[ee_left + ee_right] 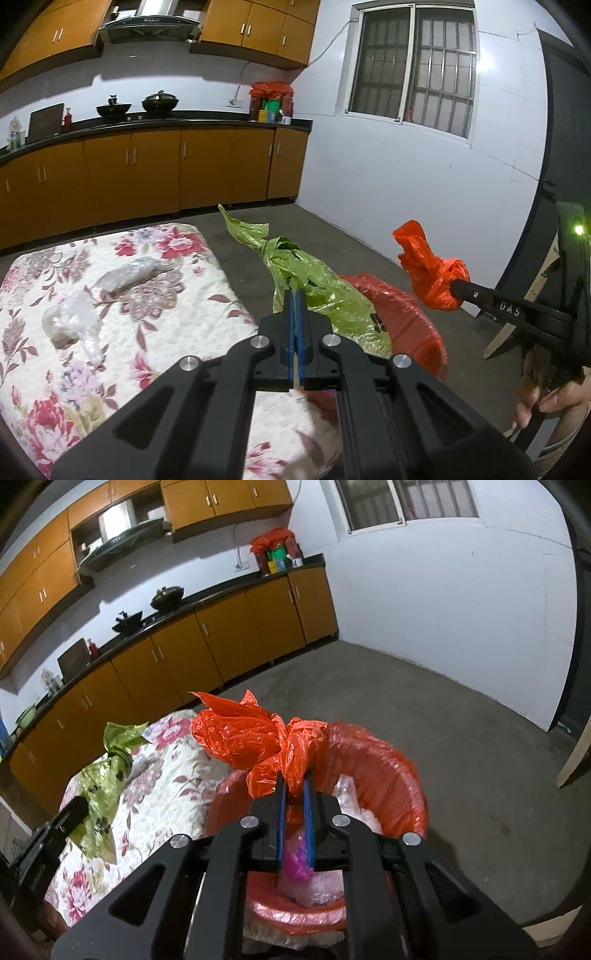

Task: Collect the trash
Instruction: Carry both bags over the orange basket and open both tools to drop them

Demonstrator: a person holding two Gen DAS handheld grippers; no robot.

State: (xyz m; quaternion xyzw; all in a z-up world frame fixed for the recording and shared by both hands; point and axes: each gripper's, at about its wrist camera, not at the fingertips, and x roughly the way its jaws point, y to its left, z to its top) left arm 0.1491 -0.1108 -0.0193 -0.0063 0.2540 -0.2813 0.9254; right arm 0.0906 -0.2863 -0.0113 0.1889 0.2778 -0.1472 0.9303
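My left gripper (296, 293) is shut on a crumpled green plastic bag (314, 273), held in the air off the table's right edge. My right gripper (294, 779) is shut on a scrunched red plastic bag (251, 734) above a red-lined bin (399, 771) that holds clear plastic and something pink. In the left wrist view the right gripper (455, 286) and its red bag (432, 269) hang to the right of the bin (410, 317). In the right wrist view the green bag (107, 775) and the left gripper (79, 806) are at the left. Two clear plastic wads (129, 275) (70, 321) lie on the table.
The table wears a floral cloth (166, 325) and the bin stands at its right corner. Orange kitchen cabinets (147, 170) and a dark counter with pans run along the far wall. Bare concrete floor (461, 720) spreads to the right. A person's hand (546, 398) grips the right tool.
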